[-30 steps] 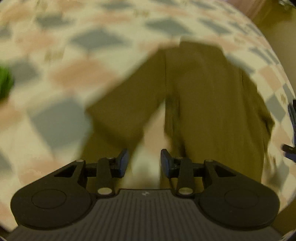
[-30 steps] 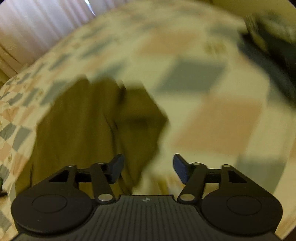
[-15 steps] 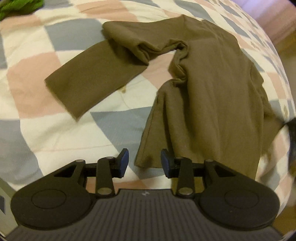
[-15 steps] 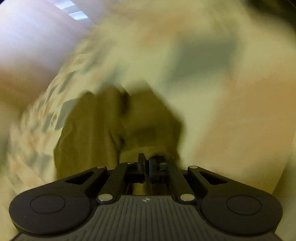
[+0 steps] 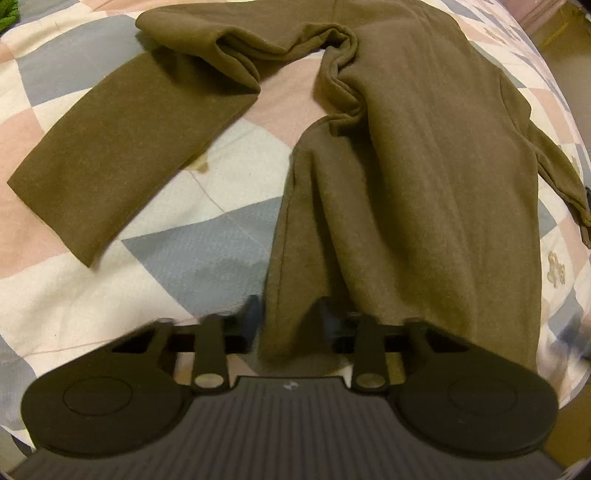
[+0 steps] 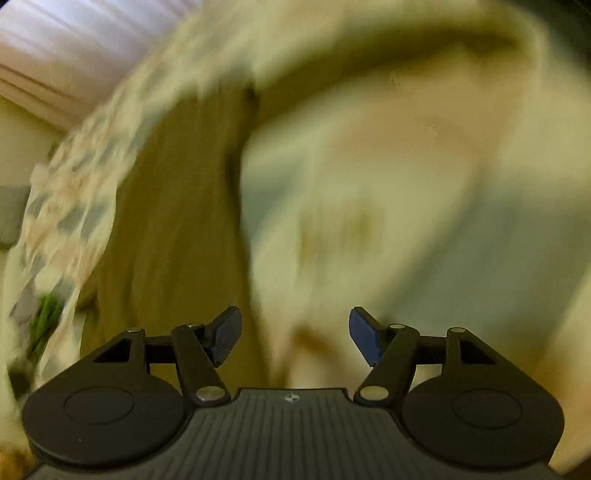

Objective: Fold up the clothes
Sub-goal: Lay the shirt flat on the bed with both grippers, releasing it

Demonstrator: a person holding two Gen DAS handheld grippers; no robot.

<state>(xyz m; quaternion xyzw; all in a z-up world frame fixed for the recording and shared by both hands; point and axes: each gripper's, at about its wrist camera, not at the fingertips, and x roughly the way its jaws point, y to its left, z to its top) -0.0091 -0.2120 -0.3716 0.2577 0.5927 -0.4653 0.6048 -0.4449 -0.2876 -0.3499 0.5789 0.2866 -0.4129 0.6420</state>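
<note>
An olive long-sleeved shirt (image 5: 424,184) lies spread on a checked bedspread (image 5: 184,258), with one sleeve (image 5: 122,155) stretched out to the left. My left gripper (image 5: 288,321) points down at the shirt's near hem. Its jaws are closing, and a bunched fold of the hem fills the gap between the blue pads. The right wrist view is badly blurred. There my right gripper (image 6: 295,336) has its jaws opening, with nothing between them, and the shirt (image 6: 177,221) runs away to its left.
A green item (image 5: 7,14) lies at the bedspread's far left corner and shows as a green smear (image 6: 44,317) in the right wrist view. Pale curtains (image 6: 74,44) hang beyond the bed. The bed's edge drops off at the right.
My left gripper sank onto the hem, and the cloth now sits between its fingers. My right gripper, shut half a second ago, has sprung open while its view swung.
</note>
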